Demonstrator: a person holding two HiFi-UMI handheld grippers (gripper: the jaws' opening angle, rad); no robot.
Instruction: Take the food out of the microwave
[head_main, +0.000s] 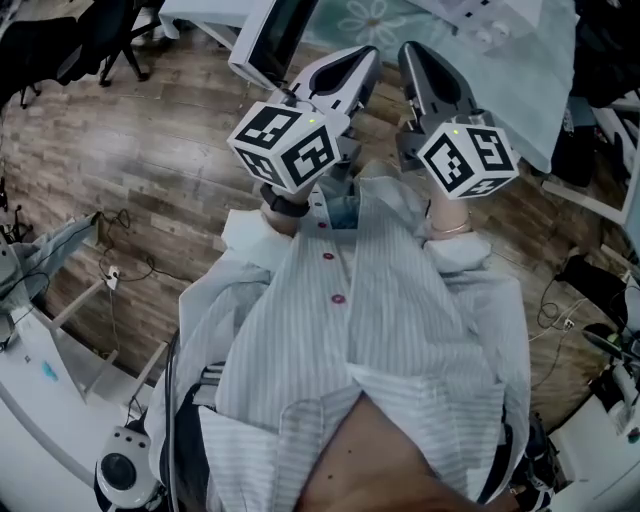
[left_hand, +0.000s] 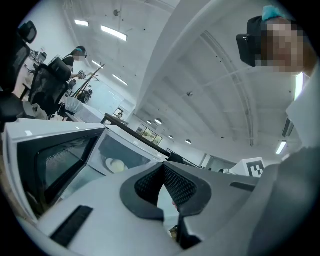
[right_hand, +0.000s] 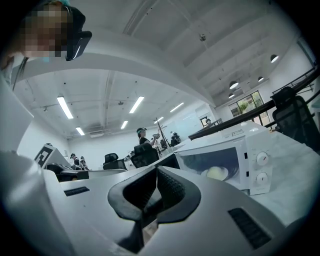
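A white microwave (right_hand: 235, 159) stands on the table ahead with its door (head_main: 270, 35) swung open to the left. Inside lies a pale round piece of food (right_hand: 218, 173), which also shows through the opening in the left gripper view as the food (left_hand: 116, 164) beside the dark door (left_hand: 55, 167). My left gripper (head_main: 362, 58) and right gripper (head_main: 414, 52) are held side by side at chest height, pointing level at the microwave and well short of it. The left gripper (left_hand: 164, 186) and right gripper (right_hand: 156, 192) are both shut with nothing between their pads.
Two dials (right_hand: 261, 167) sit on the microwave's right panel. A pale patterned cloth (head_main: 520, 90) covers the table. Black office chairs (head_main: 95, 40) stand at the left on the wooden floor, where cables (head_main: 120, 270) lie. Other people (right_hand: 141, 137) are far off in the room.
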